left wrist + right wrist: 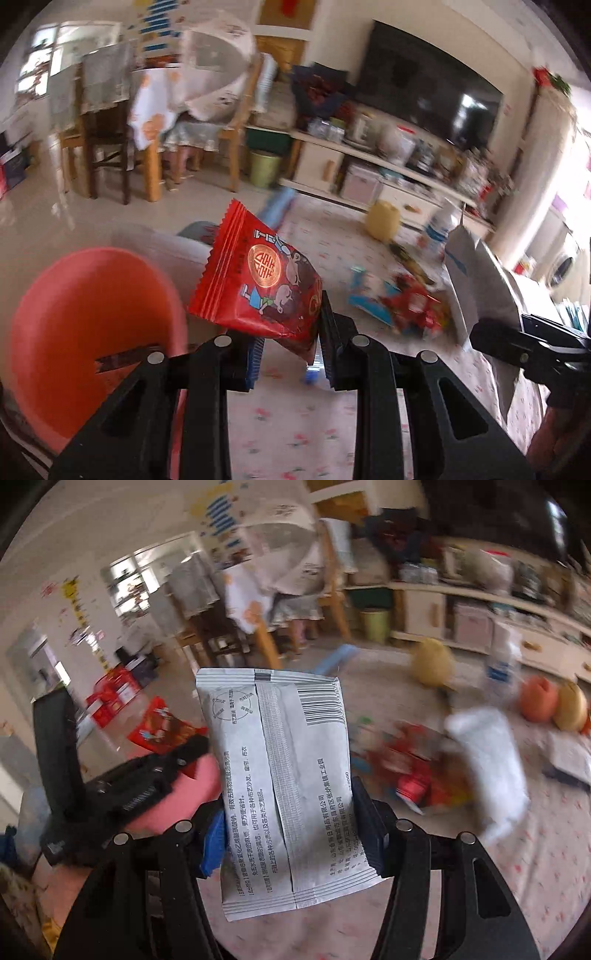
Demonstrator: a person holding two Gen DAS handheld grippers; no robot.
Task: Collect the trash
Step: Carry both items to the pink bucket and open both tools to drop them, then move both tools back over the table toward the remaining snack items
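Observation:
A red snack wrapper (258, 280) sticks up from my left gripper (290, 343), which is shut on its lower corner. Just to its left is a round red plastic bin (85, 325). My right gripper (291, 830) is shut on a white printed packet (280, 775), held upright with its barcode at the top. In the left wrist view the right gripper (480, 332) and its white packet (476, 280) show at the right edge. The right wrist view has the left gripper (188, 753) with the red wrapper (162, 727) on its left, over the pink-red bin (192, 794).
A pile of red and blue wrappers (402, 306) lies on the floral tablecloth (295, 424), with a blurred white packet (487, 760) beside it. A yellow jug (384, 219) stands further back. Chairs, a green waste bin (264, 168) and a cluttered TV shelf line the room behind.

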